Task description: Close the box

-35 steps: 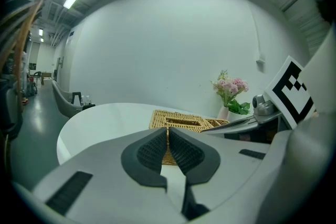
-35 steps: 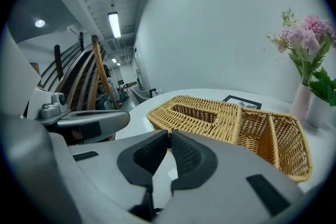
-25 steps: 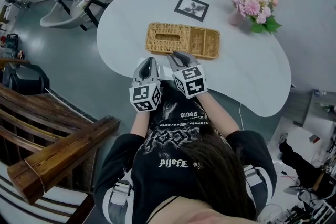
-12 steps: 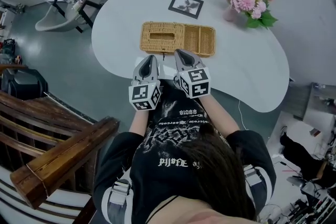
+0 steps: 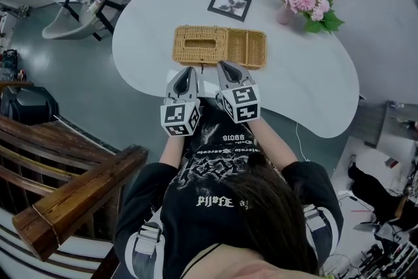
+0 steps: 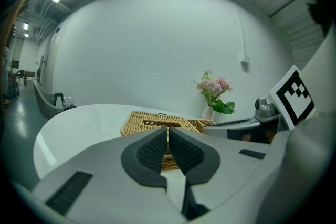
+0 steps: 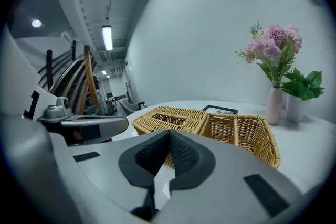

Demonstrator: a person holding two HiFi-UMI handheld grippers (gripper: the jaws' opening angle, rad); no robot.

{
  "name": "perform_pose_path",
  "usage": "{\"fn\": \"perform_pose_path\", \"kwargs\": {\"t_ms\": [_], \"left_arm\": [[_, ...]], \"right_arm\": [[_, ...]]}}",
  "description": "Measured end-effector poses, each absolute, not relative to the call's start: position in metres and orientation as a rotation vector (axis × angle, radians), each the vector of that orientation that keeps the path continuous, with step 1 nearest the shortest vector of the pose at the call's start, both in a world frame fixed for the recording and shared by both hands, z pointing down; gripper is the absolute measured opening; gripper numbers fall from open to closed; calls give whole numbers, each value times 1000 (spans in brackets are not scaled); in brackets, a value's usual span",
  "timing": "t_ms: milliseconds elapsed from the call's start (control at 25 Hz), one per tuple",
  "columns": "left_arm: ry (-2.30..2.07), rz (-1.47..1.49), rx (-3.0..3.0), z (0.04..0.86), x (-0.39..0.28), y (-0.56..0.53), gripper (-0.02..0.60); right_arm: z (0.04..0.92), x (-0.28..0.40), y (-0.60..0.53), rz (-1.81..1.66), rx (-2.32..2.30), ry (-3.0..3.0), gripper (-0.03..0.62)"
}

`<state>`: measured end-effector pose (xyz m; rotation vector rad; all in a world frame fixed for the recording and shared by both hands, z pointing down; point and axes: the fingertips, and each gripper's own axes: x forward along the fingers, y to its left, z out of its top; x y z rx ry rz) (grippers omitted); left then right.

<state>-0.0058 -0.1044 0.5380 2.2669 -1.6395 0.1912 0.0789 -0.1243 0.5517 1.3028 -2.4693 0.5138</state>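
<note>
While the wicker box point(image 5: 219, 47) sits by the tabletop's point(image 5: 313, 88) near edge, left of centre, a slotted lid point(image 5: 200, 44) caps its left section. The two right compartments point(image 5: 247, 49) stand open, showing bare wicker. The box lies just ahead of both sets of fingertips, front side towards you. Your left gripper point(image 5: 187, 71): pads pressed together, empty. Your right gripper point(image 5: 225, 66): jaws have just been closing, now together, nothing between them.

The person wore a black T-shirt point(image 5: 215, 173) with white print. The left gripper point(image 5: 187, 70) and right gripper point(image 5: 224, 66) were grey, with dark bumpy fingers point(image 6: 149, 150) and black-and-white marker cubes point(image 5: 179, 119).
</note>
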Motion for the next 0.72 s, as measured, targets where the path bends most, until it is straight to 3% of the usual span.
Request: {"fn": "perform_pose_path", "kwargs": {"t_ms": [720], "left_arm": [[-1680, 206, 2245, 539, -12, -97, 31]], "right_arm": [[555, 88, -120, 514, 1396, -2439, 25]]}}
